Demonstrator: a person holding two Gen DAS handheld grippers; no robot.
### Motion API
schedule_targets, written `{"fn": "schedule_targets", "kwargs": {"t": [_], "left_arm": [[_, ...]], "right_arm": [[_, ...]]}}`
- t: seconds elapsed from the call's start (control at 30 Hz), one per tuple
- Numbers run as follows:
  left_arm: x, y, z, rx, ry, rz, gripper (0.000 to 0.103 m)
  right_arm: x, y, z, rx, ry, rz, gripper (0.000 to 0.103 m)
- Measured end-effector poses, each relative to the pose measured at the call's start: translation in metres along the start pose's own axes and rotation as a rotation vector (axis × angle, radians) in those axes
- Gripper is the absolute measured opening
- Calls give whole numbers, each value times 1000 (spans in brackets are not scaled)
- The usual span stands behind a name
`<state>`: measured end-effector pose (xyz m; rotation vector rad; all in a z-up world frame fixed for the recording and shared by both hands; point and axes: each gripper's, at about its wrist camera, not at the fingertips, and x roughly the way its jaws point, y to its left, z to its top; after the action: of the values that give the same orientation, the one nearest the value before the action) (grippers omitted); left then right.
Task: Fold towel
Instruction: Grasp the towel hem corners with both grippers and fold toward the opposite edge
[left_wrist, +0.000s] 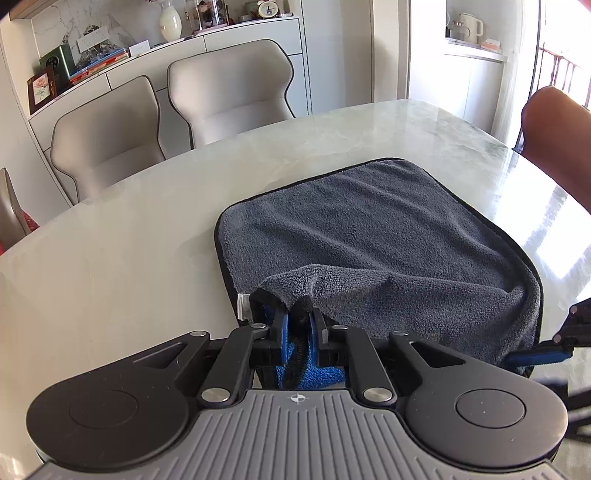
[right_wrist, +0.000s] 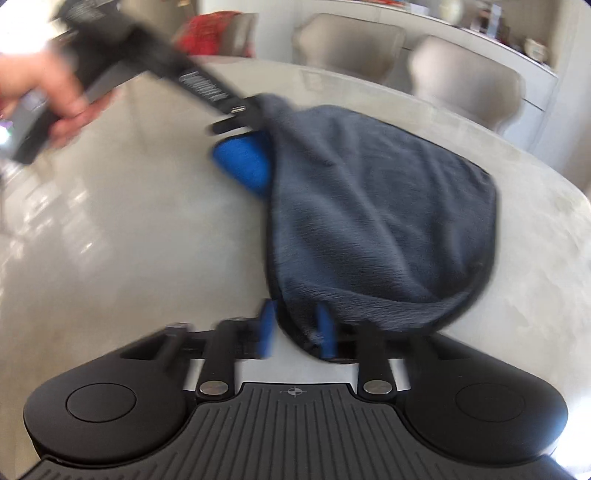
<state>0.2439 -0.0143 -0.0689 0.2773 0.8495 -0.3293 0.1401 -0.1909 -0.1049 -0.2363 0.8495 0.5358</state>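
Pale marble tabletop (left_wrist: 147, 240) fills both views, beige dining chairs (left_wrist: 229, 92) and a cluttered sideboard (left_wrist: 92, 62) at twelve o'clock. At centre lies the grey towel (left_wrist: 369, 229), each near corner pinched: left gripper (left_wrist: 297, 325) and right gripper (right_wrist: 295, 328) both clenched on cloth. Uneven lifting could skew the fold; the slick top lets the towel slide.

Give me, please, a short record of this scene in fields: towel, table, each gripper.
towel: grey, blue underside, lying on the table, near edge lifted
table: pale marble top, chairs behind
left gripper: shut on the towel's near corner
right gripper: shut on the towel's other near corner; view blurred
hand: holds the left gripper's handle
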Motion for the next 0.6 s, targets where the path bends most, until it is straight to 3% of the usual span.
{"fn": "schedule_targets", "kwargs": {"t": [0.03, 0.13, 0.33, 0.47, 0.6], "left_arm": [[-2, 0, -1, -1, 2, -1, 12], [-10, 0, -2, -1, -2, -5, 12], [-35, -1, 9, 38, -43, -2, 12], [-35, 0, 19, 45, -53, -12, 12], [-25, 3, 33, 52, -64, -7, 12]], "right_arm": [[-2, -6, 2, 45, -8, 3, 6], [-23, -22, 11, 134, -90, -20, 5], [-62, -57, 36, 160, -203, -114, 5], [-62, -83, 52, 159, -236, -155, 5], [-46, -110, 75, 154, -243, -143, 5]]}}
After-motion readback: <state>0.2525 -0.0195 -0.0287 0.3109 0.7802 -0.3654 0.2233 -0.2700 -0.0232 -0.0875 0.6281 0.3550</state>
